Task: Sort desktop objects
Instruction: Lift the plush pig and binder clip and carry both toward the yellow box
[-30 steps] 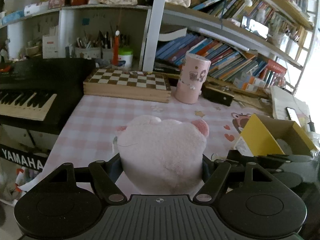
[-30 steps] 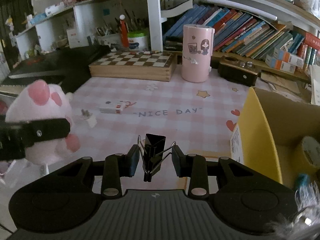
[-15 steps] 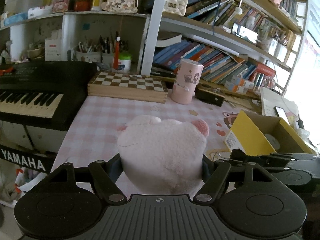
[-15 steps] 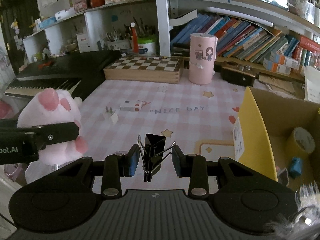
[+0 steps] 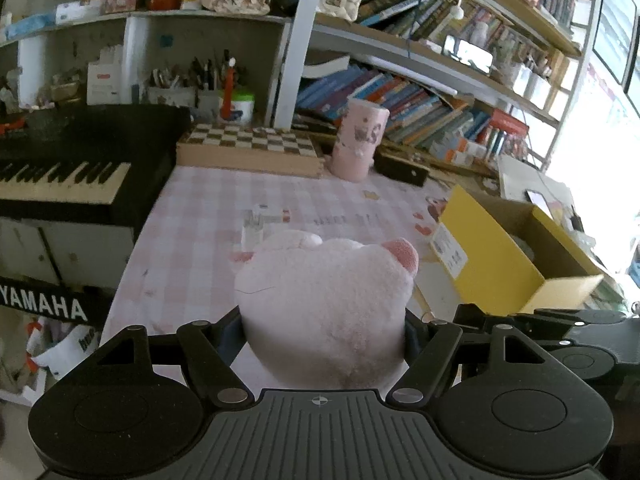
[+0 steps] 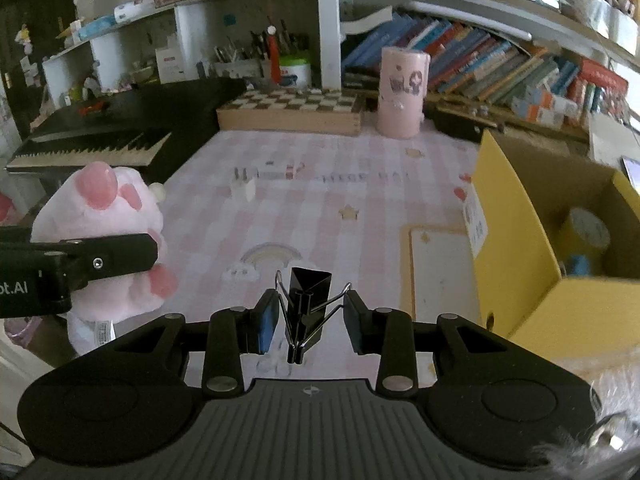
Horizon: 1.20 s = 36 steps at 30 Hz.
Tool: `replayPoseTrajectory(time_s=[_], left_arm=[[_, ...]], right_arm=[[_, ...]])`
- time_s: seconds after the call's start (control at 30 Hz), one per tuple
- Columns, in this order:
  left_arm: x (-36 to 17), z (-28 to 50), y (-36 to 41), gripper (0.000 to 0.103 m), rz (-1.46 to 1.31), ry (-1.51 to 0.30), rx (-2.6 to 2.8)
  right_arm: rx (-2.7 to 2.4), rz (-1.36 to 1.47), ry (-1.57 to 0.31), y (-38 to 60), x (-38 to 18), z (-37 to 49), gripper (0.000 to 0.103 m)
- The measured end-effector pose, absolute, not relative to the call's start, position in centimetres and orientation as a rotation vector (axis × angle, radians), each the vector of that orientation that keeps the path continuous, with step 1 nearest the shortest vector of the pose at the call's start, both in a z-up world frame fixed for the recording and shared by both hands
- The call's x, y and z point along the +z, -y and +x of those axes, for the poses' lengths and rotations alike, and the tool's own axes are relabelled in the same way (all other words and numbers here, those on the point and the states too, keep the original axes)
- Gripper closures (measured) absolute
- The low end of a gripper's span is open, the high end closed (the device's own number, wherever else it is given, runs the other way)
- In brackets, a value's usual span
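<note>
My left gripper (image 5: 324, 328) is shut on a pink plush paw toy (image 5: 326, 300) and holds it above the near edge of the pink checked desk mat (image 5: 208, 216). The toy also shows at the left of the right wrist view (image 6: 108, 216), clamped by the left gripper's finger (image 6: 108, 256). My right gripper (image 6: 310, 316) is shut on a black binder clip (image 6: 306, 300), held by its wire handles above the mat. An open yellow cardboard box (image 6: 516, 240) stands at the right, with a tape roll (image 6: 588, 228) inside. The box shows in the left wrist view too (image 5: 492, 260).
A wooden chessboard box (image 6: 288, 114) and a pink cylinder (image 6: 402, 94) stand at the back of the desk. A black Yamaha keyboard (image 5: 60, 172) lies at the left. A small white item (image 6: 244, 188) and a small flat box (image 6: 280, 170) lie mid-mat. Bookshelves fill the back.
Both grippers have pulled back and risen from the desk with their objects still held. More of the mat and the yellow box has come into view.
</note>
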State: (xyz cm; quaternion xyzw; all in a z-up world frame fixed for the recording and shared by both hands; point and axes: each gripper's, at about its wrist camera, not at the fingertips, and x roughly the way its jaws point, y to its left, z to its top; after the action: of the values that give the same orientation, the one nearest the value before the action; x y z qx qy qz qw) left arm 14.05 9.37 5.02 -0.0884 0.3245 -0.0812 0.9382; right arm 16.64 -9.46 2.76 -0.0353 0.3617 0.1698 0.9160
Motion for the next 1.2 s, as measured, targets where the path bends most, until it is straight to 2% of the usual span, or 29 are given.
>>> replayPoseTrajectory(time_s=[0.63, 1.2], left_arm=[[3.3, 8.0, -8.9, 0.029, -0.127, -0.747, -0.275], [2.7, 7.8, -4.8, 0.029, -0.064, -0.773, -0.455]], right_arm=[[0.248, 0.033, -0.817, 10.0, 0.5, 8.6, 0.07], [0.064, 0.116, -0.833, 14.2, 0.1, 4.7, 0.07]])
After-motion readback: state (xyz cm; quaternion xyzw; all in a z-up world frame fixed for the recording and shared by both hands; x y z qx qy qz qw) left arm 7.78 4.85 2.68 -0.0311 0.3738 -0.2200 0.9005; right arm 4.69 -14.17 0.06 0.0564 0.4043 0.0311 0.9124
